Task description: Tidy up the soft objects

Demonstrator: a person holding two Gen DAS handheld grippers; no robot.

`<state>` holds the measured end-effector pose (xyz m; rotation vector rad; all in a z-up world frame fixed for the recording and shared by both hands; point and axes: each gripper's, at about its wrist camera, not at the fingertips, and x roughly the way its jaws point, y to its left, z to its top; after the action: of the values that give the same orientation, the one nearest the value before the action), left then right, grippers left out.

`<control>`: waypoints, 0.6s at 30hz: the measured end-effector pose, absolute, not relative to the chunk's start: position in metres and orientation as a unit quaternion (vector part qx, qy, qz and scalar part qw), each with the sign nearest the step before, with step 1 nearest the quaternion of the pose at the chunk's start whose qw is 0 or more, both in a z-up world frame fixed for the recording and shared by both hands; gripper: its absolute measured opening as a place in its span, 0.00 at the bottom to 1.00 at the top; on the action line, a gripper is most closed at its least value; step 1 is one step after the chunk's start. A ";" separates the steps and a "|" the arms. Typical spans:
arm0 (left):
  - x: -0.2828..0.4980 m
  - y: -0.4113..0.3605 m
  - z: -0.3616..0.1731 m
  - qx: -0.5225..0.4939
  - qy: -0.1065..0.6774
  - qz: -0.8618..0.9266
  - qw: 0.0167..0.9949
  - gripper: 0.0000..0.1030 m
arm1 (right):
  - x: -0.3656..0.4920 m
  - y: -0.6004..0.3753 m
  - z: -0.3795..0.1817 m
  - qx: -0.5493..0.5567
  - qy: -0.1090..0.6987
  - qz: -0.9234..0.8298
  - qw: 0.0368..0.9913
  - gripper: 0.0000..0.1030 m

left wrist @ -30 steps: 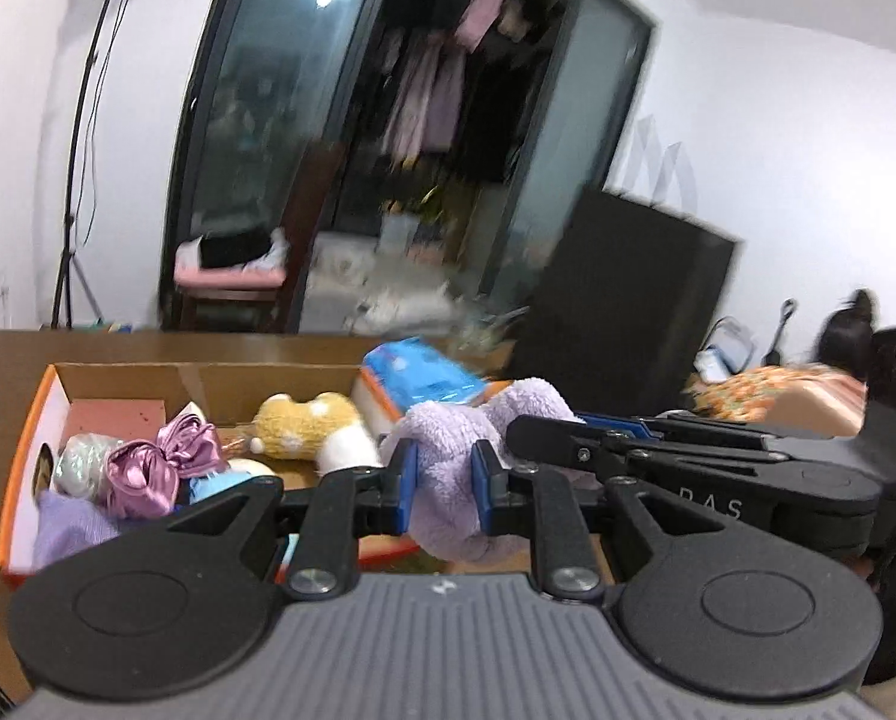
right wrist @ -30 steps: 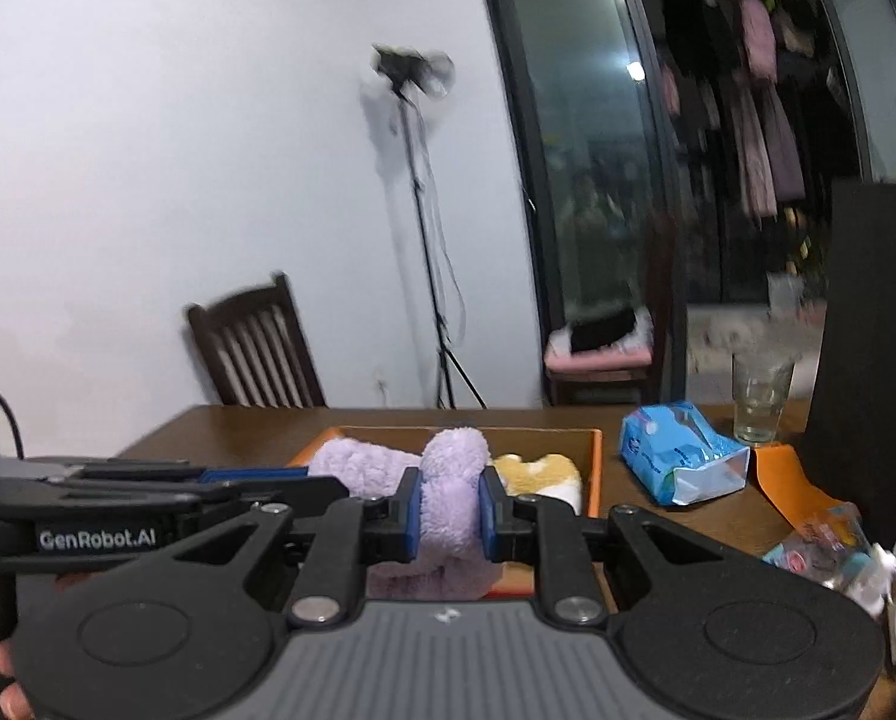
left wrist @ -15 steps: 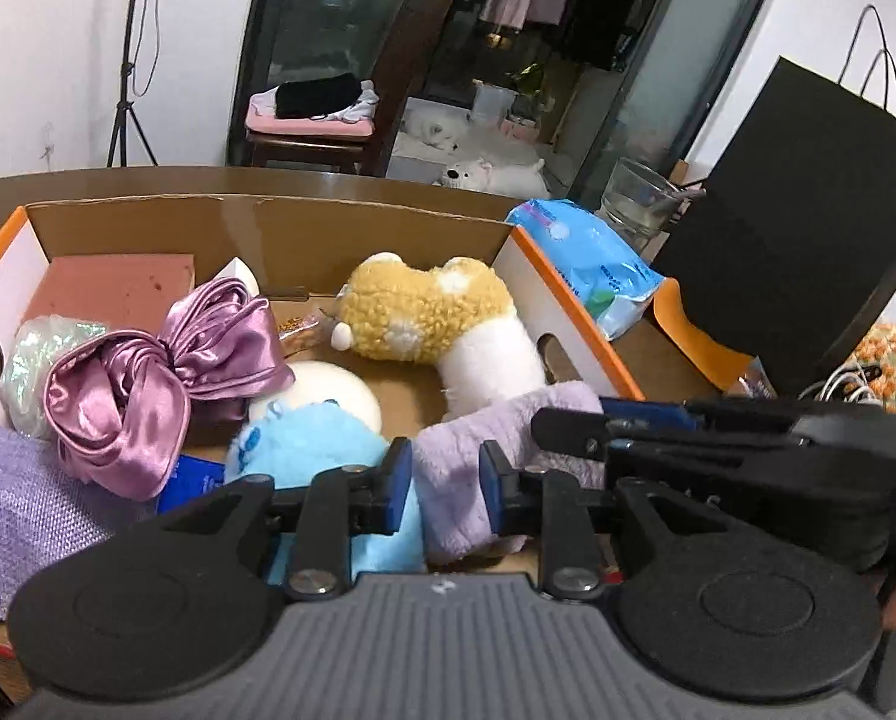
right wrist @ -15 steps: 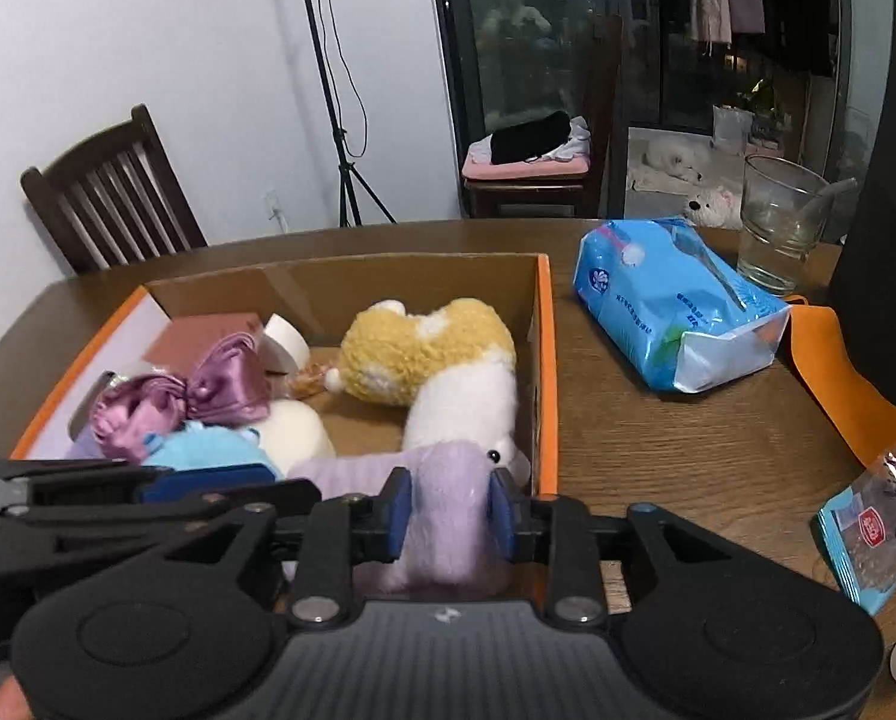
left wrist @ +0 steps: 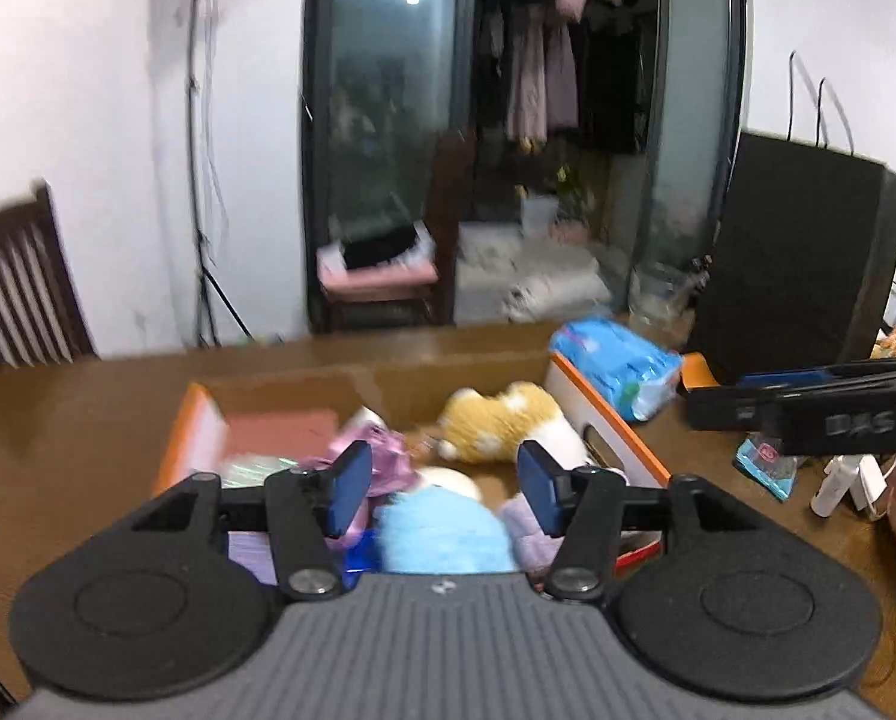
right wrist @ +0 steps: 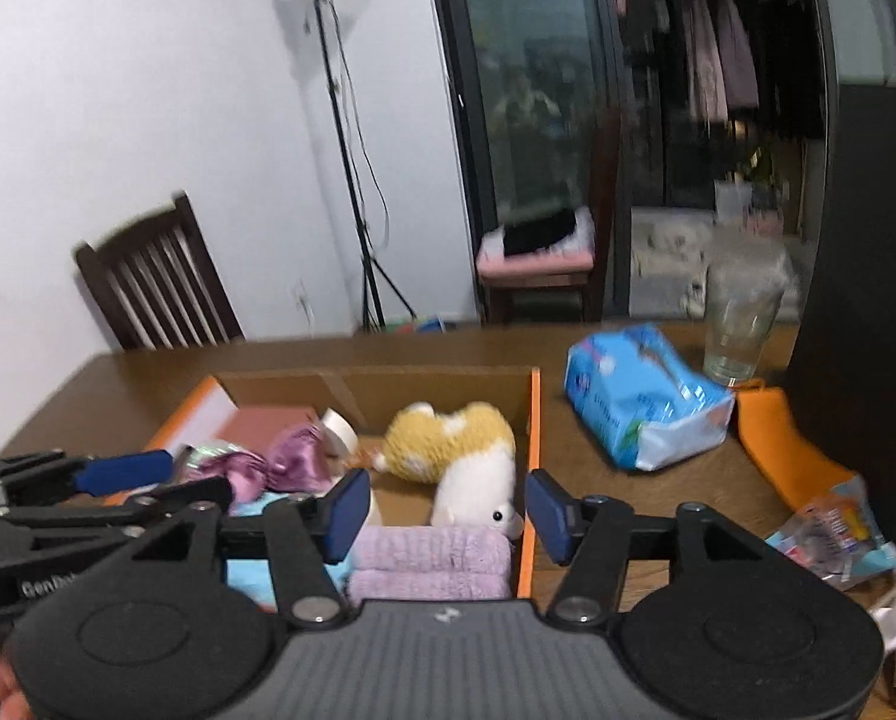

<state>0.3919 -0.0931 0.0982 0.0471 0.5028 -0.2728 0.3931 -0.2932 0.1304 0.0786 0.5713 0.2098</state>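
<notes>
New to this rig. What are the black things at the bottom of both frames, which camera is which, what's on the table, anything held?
No robot: a person holds a two-finger claw in each hand, with a fisheye camera on each looking along its fingers. One picture is from the left claw, the other from the right claw. Both are open and hold nothing. On the wooden table sits an orange-edged cardboard box with soft things: a folded purple towel, a yellow and white plush, a pink satin bow. Beside the box lie a blue tissue pack and a glass.
</notes>
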 end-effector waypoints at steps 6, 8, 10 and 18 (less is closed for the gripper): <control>0.300 -0.057 0.102 0.037 0.172 -0.105 0.979 0.73 | 0.305 -0.299 0.146 0.023 0.215 0.125 0.968 0.65; 0.267 -0.046 0.093 0.039 0.155 -0.090 0.983 0.76 | 0.269 -0.299 0.143 0.018 0.188 0.129 0.974 0.70; 0.237 -0.034 0.082 0.019 0.153 -0.092 0.984 0.79 | 0.236 -0.295 0.137 0.002 0.165 0.128 0.978 0.73; 0.126 -0.014 0.034 -0.011 0.159 -0.082 0.984 0.88 | 0.119 -0.265 0.094 -0.057 0.102 0.123 0.985 0.85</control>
<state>0.1265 -0.0141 0.0344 -0.0214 0.3195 -0.1654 0.1188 -0.2645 0.0938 -0.1136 0.2057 0.2472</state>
